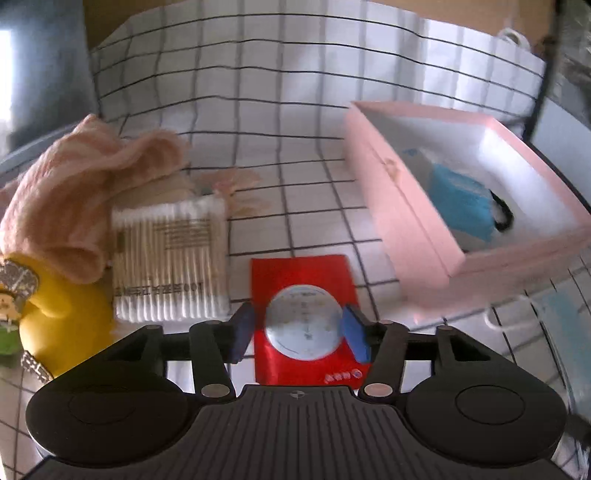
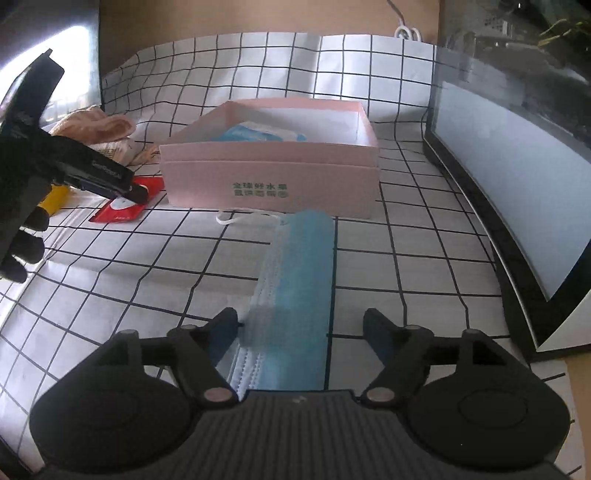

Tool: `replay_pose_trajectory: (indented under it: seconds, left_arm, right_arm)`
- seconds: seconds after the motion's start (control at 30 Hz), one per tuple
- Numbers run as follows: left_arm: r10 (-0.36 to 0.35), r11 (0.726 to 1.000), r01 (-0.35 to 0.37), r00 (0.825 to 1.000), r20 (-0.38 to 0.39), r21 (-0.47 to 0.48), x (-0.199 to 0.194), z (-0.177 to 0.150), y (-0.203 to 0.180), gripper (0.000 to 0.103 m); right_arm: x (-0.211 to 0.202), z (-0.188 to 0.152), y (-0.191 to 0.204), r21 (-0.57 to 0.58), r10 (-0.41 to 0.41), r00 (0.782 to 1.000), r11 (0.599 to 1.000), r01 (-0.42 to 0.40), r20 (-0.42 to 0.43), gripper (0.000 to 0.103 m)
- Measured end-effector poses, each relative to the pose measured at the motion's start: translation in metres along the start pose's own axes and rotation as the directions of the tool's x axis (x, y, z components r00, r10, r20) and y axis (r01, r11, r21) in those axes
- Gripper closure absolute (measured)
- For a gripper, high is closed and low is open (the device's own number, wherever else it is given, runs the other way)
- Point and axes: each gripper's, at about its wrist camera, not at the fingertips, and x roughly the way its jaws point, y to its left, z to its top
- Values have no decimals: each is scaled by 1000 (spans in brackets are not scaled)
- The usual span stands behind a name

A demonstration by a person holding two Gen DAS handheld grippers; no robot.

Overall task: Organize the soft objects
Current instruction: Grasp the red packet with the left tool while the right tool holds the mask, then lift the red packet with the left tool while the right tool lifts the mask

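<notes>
Left gripper (image 1: 301,332) half open, blue pads either side of red packet (image 1: 295,273), lower centre, not pressing. Right gripper (image 2: 301,330) wide, straddling blue mask (image 2: 299,266) at centre, nothing held. Pink box (image 2: 269,162) above.

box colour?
Pale pink outside, white inside. The box shows best in the right wrist view.

home desk: gridded tablecloth (image 2: 424,258), monitor (image 2: 517,177), wall socket (image 2: 408,32).
</notes>
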Motion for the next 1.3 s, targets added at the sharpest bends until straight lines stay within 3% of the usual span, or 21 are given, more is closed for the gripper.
replay_pose_trajectory:
  seconds: [0.23,0.37,0.4,0.53,0.57,0.6,0.83,0.97,1.13,1.23,1.3]
  left_arm:
    - [-33,999,33,999,-21,-27,10,14,0,38]
    - [-62,995,64,998,-28,73,18,13,-14,10]
    - [-61,993,63,998,-20,104,19,11,-18,8]
    - [-76,991,76,997,-3,111,19,11,-19,12]
    - [-78,990,77,997,6,114,16,9,-17,20]
    - [-84,990,81,996,21,119,12,7,-15,35]
    - [-99,990,99,995,-1,106,-22,-24,3,35]
    - [-167,983,172,983,-79,61,-50,-47,11,36]
    - [-194,980,198,973,-126,20,-76,-72,13,32]
    - [-196,979,200,974,-115,24,-77,-74,12,30]
    - [-201,978,207,971,-126,35,-75,-72,9,22]
  right_arm:
    - [1,-4,2,-18,19,1000,1000,-19,22,14]
    - [3,-4,4,-35,44,999,998,-44,9,1]
    - [5,-3,5,-42,55,998,998,-55,0,0]
    - [8,1,6,-53,67,997,996,-68,-33,0]
    - [8,3,6,-57,69,997,996,-71,-43,0]
    - [9,4,6,-61,72,996,995,-75,-51,0]
    - [8,0,5,-75,83,996,993,-86,-41,0]
    - [9,1,5,-76,80,996,994,-84,-48,0]
    - [11,11,1,-29,66,996,997,-68,-64,13]
    - [16,18,1,-6,31,997,999,-32,-72,31]
    - [15,21,7,-48,24,997,998,-28,-73,77]
